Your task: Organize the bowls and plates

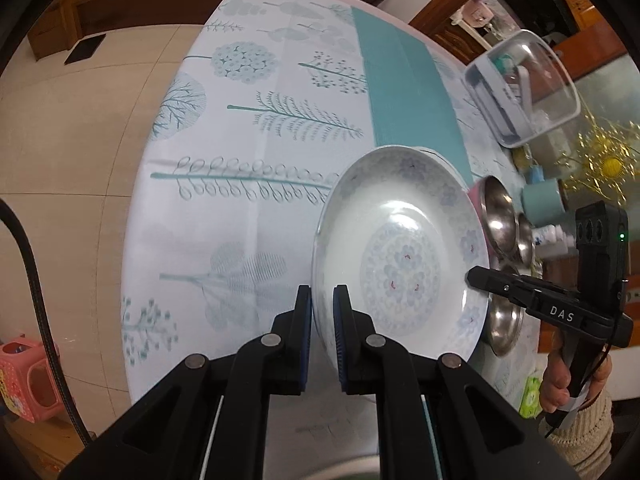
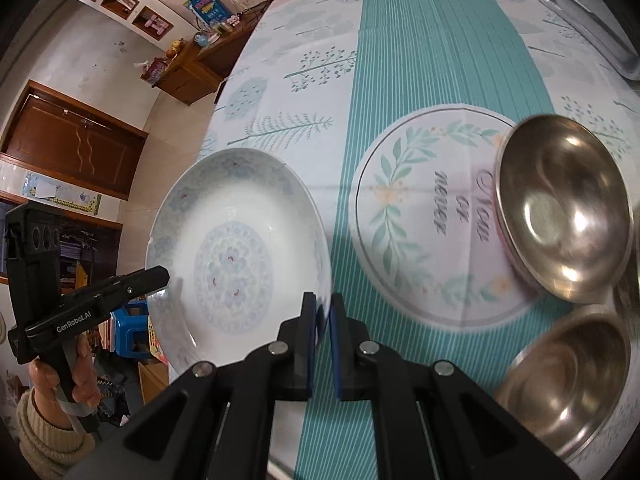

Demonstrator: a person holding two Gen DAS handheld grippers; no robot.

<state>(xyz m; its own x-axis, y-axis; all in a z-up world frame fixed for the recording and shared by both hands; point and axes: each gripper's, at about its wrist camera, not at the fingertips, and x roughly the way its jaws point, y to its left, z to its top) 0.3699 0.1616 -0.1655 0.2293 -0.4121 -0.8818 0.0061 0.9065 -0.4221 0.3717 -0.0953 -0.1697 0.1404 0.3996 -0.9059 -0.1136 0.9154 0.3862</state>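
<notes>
A white plate with a blue flower pattern is held above the table, gripped on two opposite rims. My left gripper is shut on its near rim. My right gripper is shut on the plate's other rim. The right gripper also shows at the plate's right edge in the left wrist view, and the left one at the plate's left edge in the right wrist view. Several steel bowls stand on the table at the right, one lower.
The table has a tree-patterned cloth with a teal stripe and a round leaf print. A clear lidded box stands at the far right. Cups and small bottles sit beyond the bowls. The floor lies left of the table edge.
</notes>
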